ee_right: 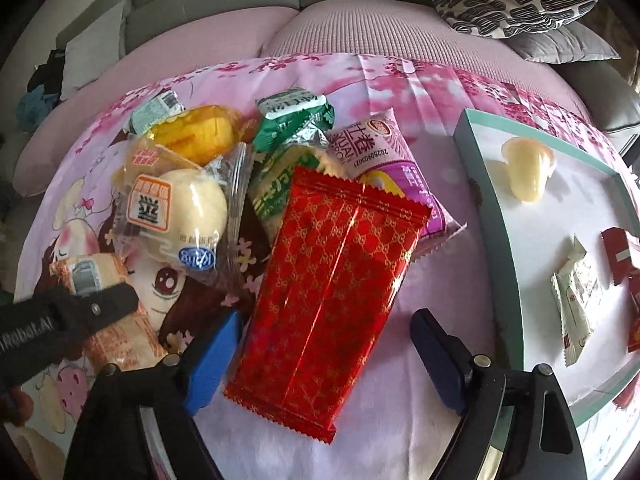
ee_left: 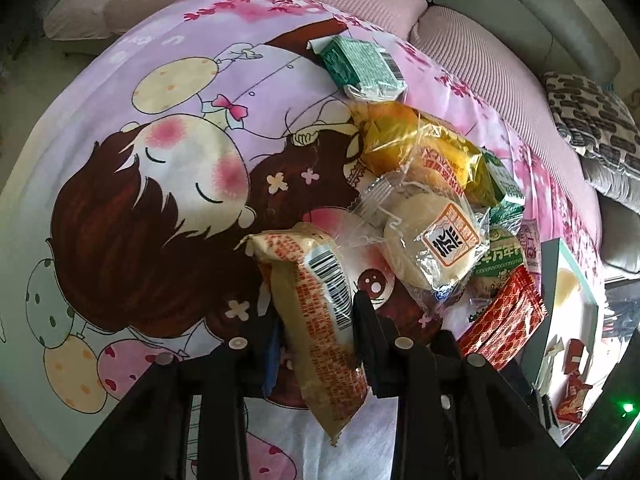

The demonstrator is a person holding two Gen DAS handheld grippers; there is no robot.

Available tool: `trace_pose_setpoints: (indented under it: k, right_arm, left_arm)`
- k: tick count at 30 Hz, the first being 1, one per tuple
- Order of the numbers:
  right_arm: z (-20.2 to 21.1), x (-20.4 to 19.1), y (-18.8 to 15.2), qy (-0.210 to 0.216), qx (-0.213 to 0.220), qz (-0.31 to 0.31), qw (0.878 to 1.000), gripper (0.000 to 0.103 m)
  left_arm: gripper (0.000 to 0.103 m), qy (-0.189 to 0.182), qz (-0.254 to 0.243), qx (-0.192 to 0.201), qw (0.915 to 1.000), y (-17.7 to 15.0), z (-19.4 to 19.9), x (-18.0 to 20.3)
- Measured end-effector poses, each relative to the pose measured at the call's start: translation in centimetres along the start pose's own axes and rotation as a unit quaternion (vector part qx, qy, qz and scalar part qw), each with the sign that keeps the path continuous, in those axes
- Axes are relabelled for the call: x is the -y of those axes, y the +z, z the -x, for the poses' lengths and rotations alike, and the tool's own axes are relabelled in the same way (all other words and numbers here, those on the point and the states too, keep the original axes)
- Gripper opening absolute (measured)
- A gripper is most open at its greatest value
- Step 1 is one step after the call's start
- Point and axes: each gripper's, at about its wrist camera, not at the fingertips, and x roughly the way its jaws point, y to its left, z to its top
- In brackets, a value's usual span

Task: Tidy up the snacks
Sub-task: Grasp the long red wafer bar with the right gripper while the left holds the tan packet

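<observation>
- Nearest us, the left gripper (ee_left: 316,332) is clamped narrow on a long beige snack packet (ee_left: 316,320) with orange print and a barcode, held over the cartoon bedsheet (ee_left: 140,184).
- Just right of it we see the snack pile: a pale bun in a clear wrapper (ee_right: 188,208), a yellow packet (ee_right: 200,132), and green packets (ee_right: 292,116).
- The red packet (ee_right: 332,292) lies flat on the sheet between the right gripper's (ee_right: 324,360) blue pads (ee_right: 212,364); the jaws stand wide, neither pad pressing it.
- Far right, the teal-rimmed tray (ee_right: 476,184) holds a jelly cup (ee_right: 528,168) and small sachets (ee_right: 576,300).
</observation>
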Motion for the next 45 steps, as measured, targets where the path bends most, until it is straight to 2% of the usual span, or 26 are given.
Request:
trace_pose_setpoints:
  k: [5,7,10,14,23,31,37,45]
  right_arm:
    - [-0.4,0.0,1.0,-0.002,-0.001,-0.001,1.000,0.079]
    - [0.0,0.3,0.9,0.003,-0.001,0.000,1.000,0.068]
    - [0.1,0.7,0.9,0.012,-0.005,-0.001,1.000,0.059]
    - [0.6,1.7,0.6,0.026,-0.009,-0.007,1.000,0.053]
    - [1.6,4.5,-0.2,0.063,-0.006,-0.033,0.997,0.046]
    - [3.2,5.7,0.2,0.112,0.012,-0.038,0.993,0.025]
    - [3.5,5.7,0.1,0.131,0.017,-0.043,0.990,0.021]
    - [1.9,5.4,0.0,0.099,0.001,-0.031,0.995,0.024]
  left_arm:
    - [0.034,0.007,-0.003,-0.002,1.0000,0.0,-0.3,0.3]
    - [0.034,0.010,-0.004,-0.001,0.9999,0.0,-0.4,0.4]
    - [0.034,0.006,0.004,-0.001,1.0000,0.2,-0.5,0.4]
    - [0.034,-0.007,0.023,-0.003,0.9997,0.3,-0.6,0.1]
    - [0.032,-0.011,0.031,0.012,0.9994,0.0,0.4,0.1]
    - [0.032,-0.005,0.028,0.020,0.9994,0.1,0.9,0.3]
    - [0.032,-0.009,0.024,0.026,0.9993,0.2,1.3,0.4]
    - [0.032,-0.005,0.021,0.022,0.9995,0.2,0.9,0.7]
